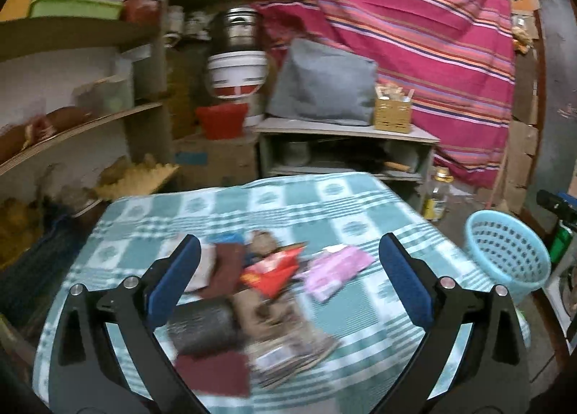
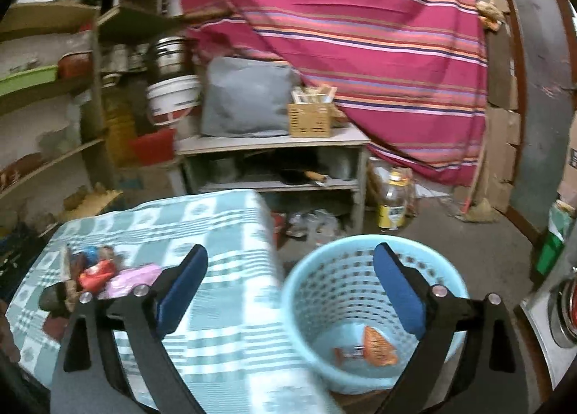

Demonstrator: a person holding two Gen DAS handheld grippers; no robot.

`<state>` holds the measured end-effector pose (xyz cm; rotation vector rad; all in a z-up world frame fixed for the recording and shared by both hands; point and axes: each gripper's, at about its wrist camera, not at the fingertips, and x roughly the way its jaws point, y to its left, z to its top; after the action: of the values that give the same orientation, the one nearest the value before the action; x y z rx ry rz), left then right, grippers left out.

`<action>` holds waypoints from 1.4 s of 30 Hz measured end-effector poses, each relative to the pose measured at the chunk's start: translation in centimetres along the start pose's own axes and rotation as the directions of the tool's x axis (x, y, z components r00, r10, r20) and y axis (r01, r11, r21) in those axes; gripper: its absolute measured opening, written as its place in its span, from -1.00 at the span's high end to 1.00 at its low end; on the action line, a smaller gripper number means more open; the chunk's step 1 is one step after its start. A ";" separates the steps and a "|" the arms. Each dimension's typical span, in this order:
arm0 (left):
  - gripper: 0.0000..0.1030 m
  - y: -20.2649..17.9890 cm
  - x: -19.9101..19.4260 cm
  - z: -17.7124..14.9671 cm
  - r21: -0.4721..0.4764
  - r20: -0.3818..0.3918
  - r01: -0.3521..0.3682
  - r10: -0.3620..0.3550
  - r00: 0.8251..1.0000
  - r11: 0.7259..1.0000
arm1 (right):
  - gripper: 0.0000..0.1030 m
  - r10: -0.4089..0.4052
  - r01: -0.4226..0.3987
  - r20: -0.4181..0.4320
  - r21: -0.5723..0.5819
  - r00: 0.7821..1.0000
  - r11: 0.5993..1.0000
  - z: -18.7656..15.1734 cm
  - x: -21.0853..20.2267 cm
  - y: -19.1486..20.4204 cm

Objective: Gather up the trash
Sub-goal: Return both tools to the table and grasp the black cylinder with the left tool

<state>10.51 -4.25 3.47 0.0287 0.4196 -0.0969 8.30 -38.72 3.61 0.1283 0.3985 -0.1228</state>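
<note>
Both claws gape empty — right gripper (image 2: 290, 289) above the basket (image 2: 313, 269), left gripper (image 1: 288, 282) over the wrappers (image 1: 274, 269). Next, I judge — a grab at that pile.

Trash pile is bunched up in the lower middle of the left wrist view, on the green-and-white checked cloth: a crumpled red snack wrapper (image 1: 271, 271) roughly in the centre, a flat pink plastic packet (image 1: 337, 268) just to its right lying a bit apart, some maroon paper scraps (image 1: 225, 271) to its left, a dark ribbed roll-shaped piece (image 1: 203, 329) below them, and brownish crumpled papers (image 1: 285, 336) at the bottom, all too blurry to read. The light blue perforated plastic basket (image 2: 360, 291) sits upright at lower right of the right wrist view, with an orange wrapper (image 2: 377, 342) lying flat on its bottom.
</note>
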 end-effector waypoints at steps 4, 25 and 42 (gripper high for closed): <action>-0.86 2.8 -0.4 -1.4 -0.015 -0.014 -0.043 0.043 0.999 0.999 | -0.79 0.038 -0.038 -0.005 -0.058 0.999 0.998 -0.8 0.3 3.7; -0.89 9.2 3.5 -5.9 -0.071 -0.180 -0.133 0.119 0.976 0.989 | -0.88 0.045 -0.055 -0.071 -0.136 0.996 0.989 -5.3 4.4 13.9; -0.57 8.4 8.1 -7.3 -0.156 -0.298 -0.059 0.010 0.954 0.986 | -0.88 0.025 -0.044 -0.148 -0.125 0.989 0.991 -6.0 6.9 13.6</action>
<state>15.71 3.74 -6.46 -0.1124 0.7265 -0.0229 14.34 -25.06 -3.21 0.0176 0.5490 -0.0532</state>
